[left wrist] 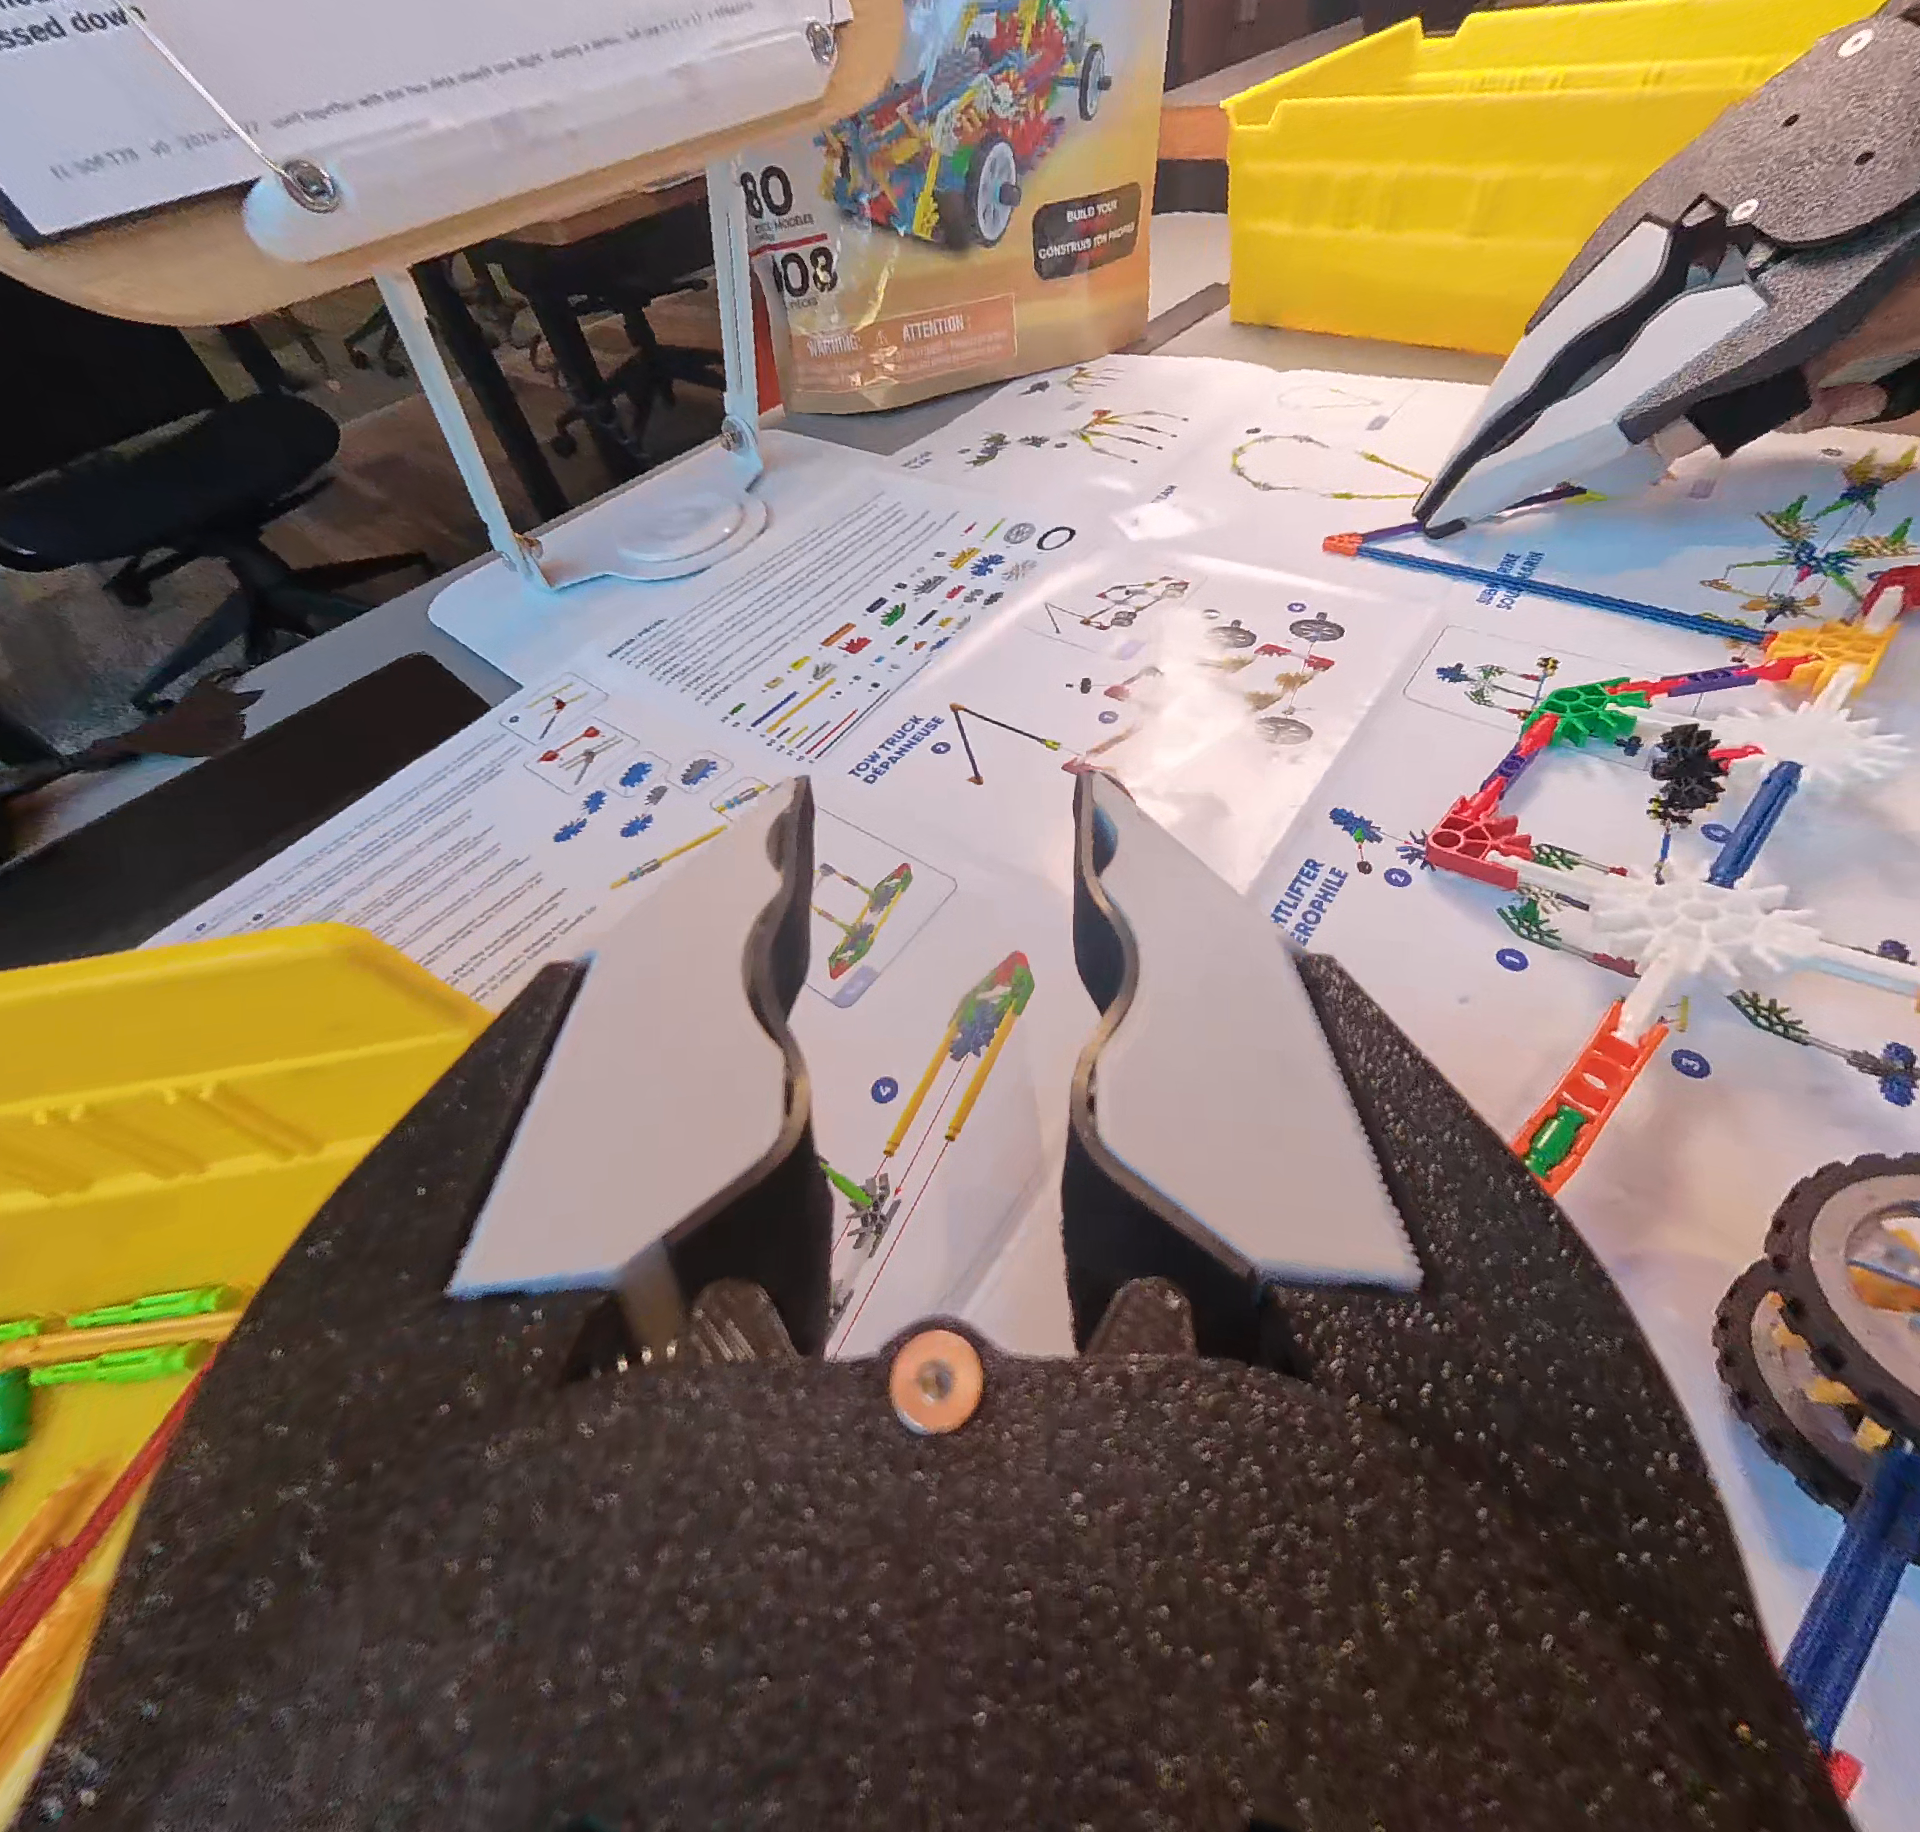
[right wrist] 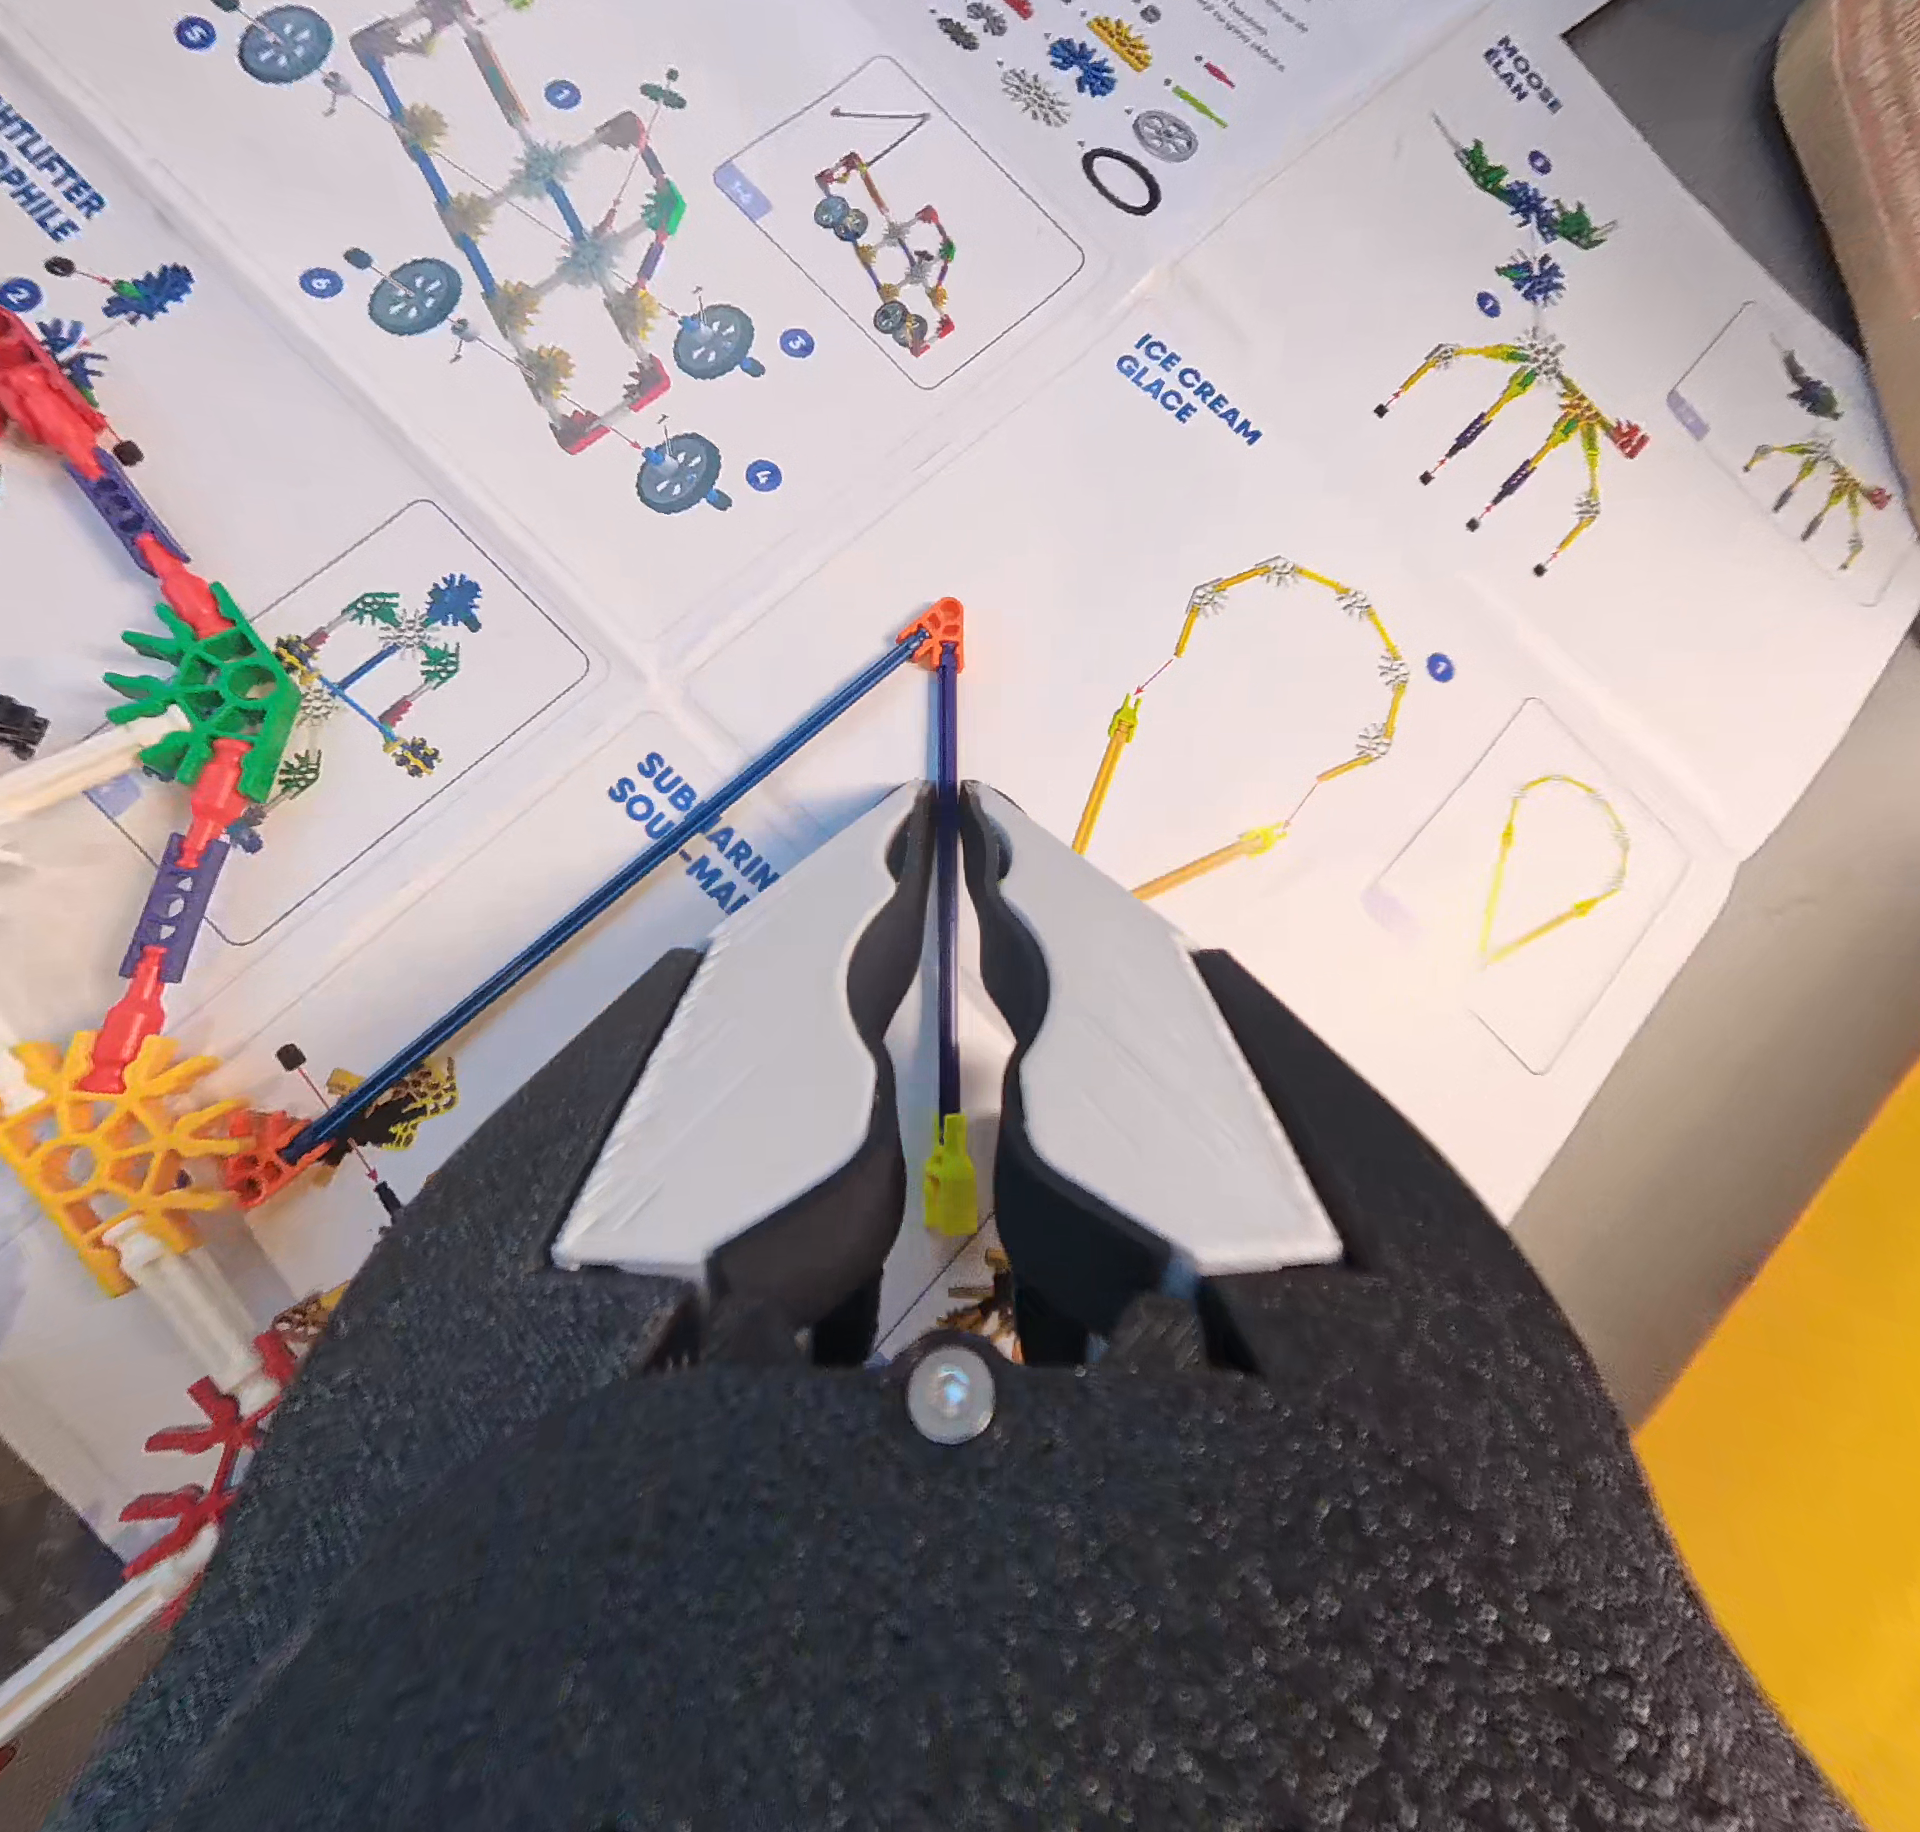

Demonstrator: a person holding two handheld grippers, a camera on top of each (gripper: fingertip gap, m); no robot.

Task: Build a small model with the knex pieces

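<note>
My right gripper (right wrist: 945, 795) is shut on a thin dark blue rod (right wrist: 947, 722); both pads press on it. The rod's far end plugs into a small orange connector (right wrist: 938, 631), and a yellow-green clip (right wrist: 949, 1174) sits on its near end between the fingers. A longer blue rod (right wrist: 623, 878) runs from the same connector to a colourful rod-and-connector model (right wrist: 218, 686). In the left wrist view the right gripper (left wrist: 1439, 525) touches down by the orange connector (left wrist: 1343, 543). My left gripper (left wrist: 940, 795) is open and holds nothing, above the instruction sheet (left wrist: 1039, 639).
Yellow bins stand at the back right (left wrist: 1455, 182) and near left (left wrist: 187, 1076). A toy-set bag (left wrist: 966, 172) and a white stand holding a paper (left wrist: 416, 68) are behind the sheet. Two black wheels (left wrist: 1839, 1294) lie at the right. The grippers' ends are close to 30 centimetres from one another.
</note>
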